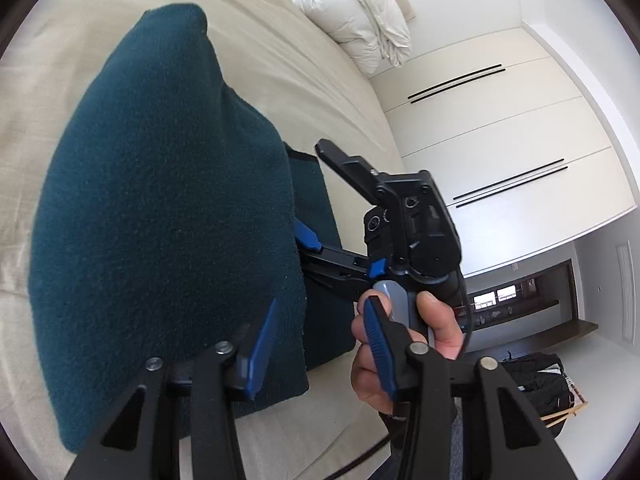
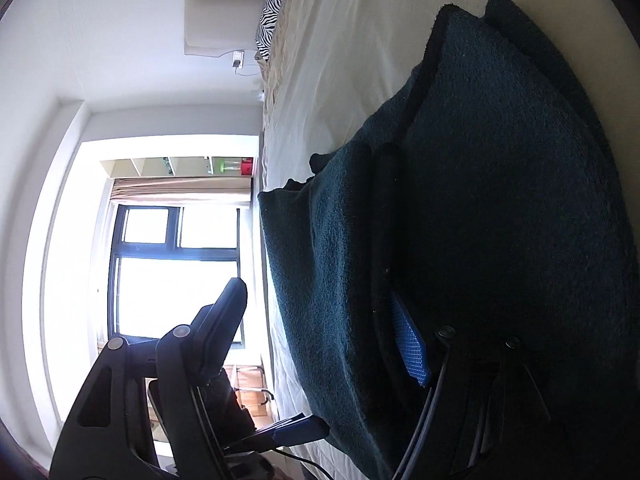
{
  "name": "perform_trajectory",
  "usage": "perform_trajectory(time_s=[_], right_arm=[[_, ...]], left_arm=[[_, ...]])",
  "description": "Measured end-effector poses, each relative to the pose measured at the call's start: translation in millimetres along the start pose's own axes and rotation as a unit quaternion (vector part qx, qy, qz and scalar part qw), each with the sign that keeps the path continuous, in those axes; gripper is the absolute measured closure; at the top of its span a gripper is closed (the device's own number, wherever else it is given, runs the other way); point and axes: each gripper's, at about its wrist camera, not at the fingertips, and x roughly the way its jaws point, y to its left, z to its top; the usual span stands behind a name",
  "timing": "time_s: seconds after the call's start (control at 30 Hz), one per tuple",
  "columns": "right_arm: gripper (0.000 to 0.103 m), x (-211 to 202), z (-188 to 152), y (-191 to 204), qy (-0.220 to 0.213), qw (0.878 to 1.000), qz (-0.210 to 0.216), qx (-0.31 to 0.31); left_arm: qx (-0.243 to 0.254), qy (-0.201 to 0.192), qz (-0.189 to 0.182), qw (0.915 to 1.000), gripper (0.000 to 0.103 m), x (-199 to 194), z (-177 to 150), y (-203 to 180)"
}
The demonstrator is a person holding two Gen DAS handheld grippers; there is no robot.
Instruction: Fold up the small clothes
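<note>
Bedroom, daylit. A wide bed (image 1: 328, 80) with a cream sheet carries the work. White wardrobe doors (image 1: 500, 132) stand beyond it; a window (image 2: 176, 264) shows in the right wrist view. A rolled white duvet (image 1: 356, 16) lies at the bed's far edge, and a zebra-print pillow (image 2: 274, 8) at the head end.

The task's thing, a dark teal fleece garment (image 1: 168, 216), lies on the sheet near the bed's near edge. It is doubled over: an upper layer rests on a lower one, and a black-trimmed hem of the under layer shows past the fold line. The right wrist view shows several stacked layers with rounded, unpressed edges.

Left gripper (image 1: 320, 348): jaws apart, nothing between them. One blue pad stands over the garment's near edge; contact cannot be confirmed. Right gripper (image 2: 320, 332): jaws apart. One blue pad sits against or just under the fleece at its side edge, the other stands clear against the window. No clamp on the cloth is evident. A hand (image 1: 400, 344) holds that gripper's grip.

Assessment: at least one fold is laid and the cloth appears released. The bundle is bulky and loose. Judged remaining: one further fold or a smoothing pass, then setting aside. Whether other garments await is not visible.
</note>
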Motion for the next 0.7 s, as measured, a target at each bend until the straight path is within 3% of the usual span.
perform_trajectory(time_s=[0.13, 0.23, 0.37, 0.43, 0.7], right_arm=[[0.034, 10, 3, 9, 0.01, 0.999, -0.027, -0.023], [0.036, 23, -1, 17, 0.023, 0.996, -0.069, -0.047], [0.077, 40, -4, 27, 0.035, 0.984, -0.149, -0.089], [0.087, 41, -5, 30, 0.031, 0.979, -0.174, -0.104], [0.091, 15, 1, 48, 0.013, 0.961, -0.234, -0.144]], left_arm=[[0.012, -0.047, 0.021, 0.9986, 0.051, -50, -2, 13], [0.005, -0.063, 0.048, 0.9969, 0.051, -64, -1, 22], [-0.012, -0.066, 0.056, 0.9962, 0.051, -62, 1, 33], [-0.01, -0.061, 0.055, 0.9966, 0.051, -51, 1, 28], [0.015, -0.05, 0.059, 0.9969, 0.051, -22, 13, 3]])
